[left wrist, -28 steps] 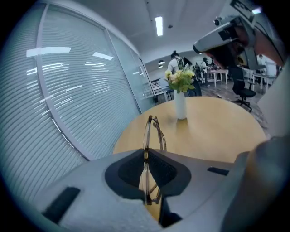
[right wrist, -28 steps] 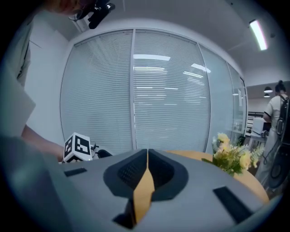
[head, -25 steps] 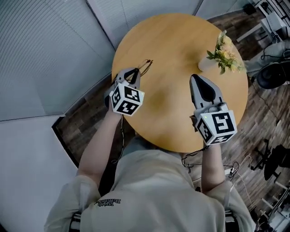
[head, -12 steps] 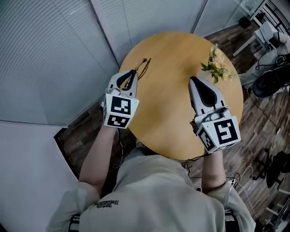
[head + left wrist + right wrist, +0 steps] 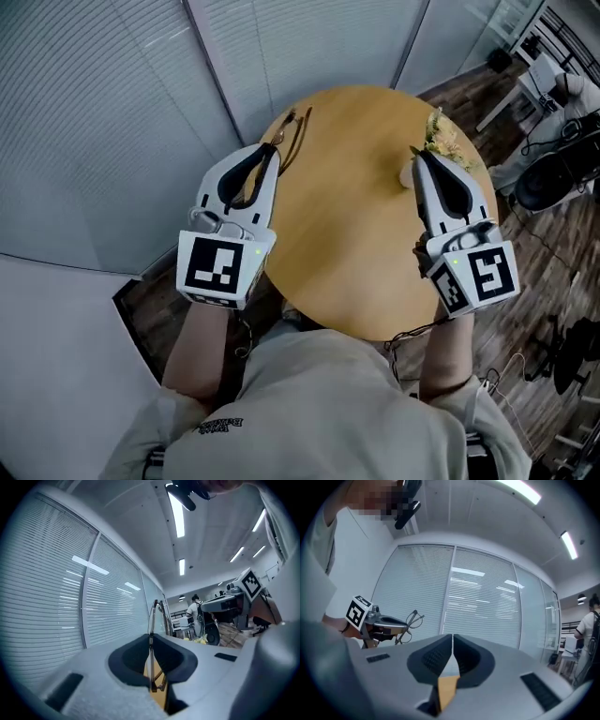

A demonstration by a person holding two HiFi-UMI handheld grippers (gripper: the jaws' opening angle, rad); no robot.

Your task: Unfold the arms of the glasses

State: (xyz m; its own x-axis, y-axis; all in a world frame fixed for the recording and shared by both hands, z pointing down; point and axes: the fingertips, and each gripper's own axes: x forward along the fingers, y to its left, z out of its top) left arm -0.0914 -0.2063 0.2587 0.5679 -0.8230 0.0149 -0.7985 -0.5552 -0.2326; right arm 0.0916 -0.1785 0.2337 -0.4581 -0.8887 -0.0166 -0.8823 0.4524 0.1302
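The left hand-held gripper (image 5: 273, 150) is pinched narrow on the glasses (image 5: 292, 129), held above the counter's (image 5: 347, 244) eleven o'clock edge. Its own view shows the thin frame clamped edge-on between the dark pads. The right hand-held gripper (image 5: 421, 157) has its jaws together with nothing between them, near the flowers (image 5: 441, 141) at two o'clock.

To unfold well, I judge the right one should part a little, take one arm near its tip and swing it outward about the hinge — slowly, while the left steadies the front. The frame looks like fine dark wire with rounded rims — probably springy and easily bent, so light pressure suits. The round counter is smooth, pale wood.
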